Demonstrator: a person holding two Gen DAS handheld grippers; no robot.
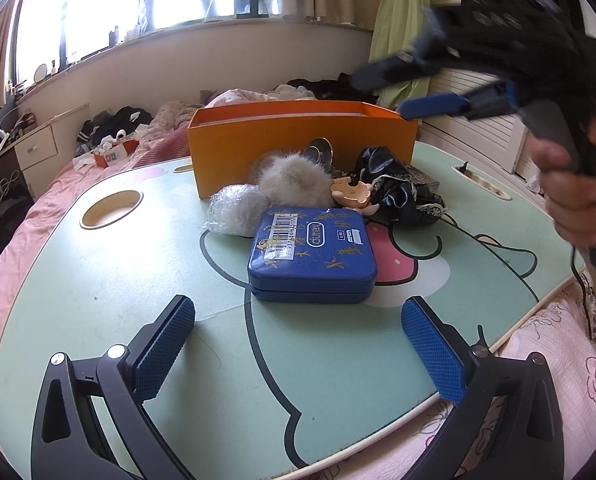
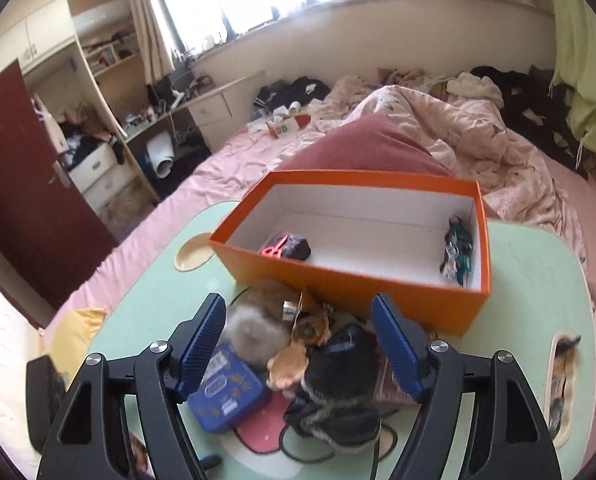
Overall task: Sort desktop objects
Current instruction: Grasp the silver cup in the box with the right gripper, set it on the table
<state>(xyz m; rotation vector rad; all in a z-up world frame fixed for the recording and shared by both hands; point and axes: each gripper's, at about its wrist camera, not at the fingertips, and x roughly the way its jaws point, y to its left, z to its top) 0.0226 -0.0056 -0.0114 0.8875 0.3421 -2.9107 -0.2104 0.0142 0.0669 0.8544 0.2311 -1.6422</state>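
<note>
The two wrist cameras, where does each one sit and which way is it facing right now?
Left wrist: low over the table, looking across the blue tin to the orange box; shows the open left gripper, right gripper and a hand.
Right wrist: higher, angled down into the orange box; shows the open right gripper.
Shared: blue tin, box, fluffy ball.
</note>
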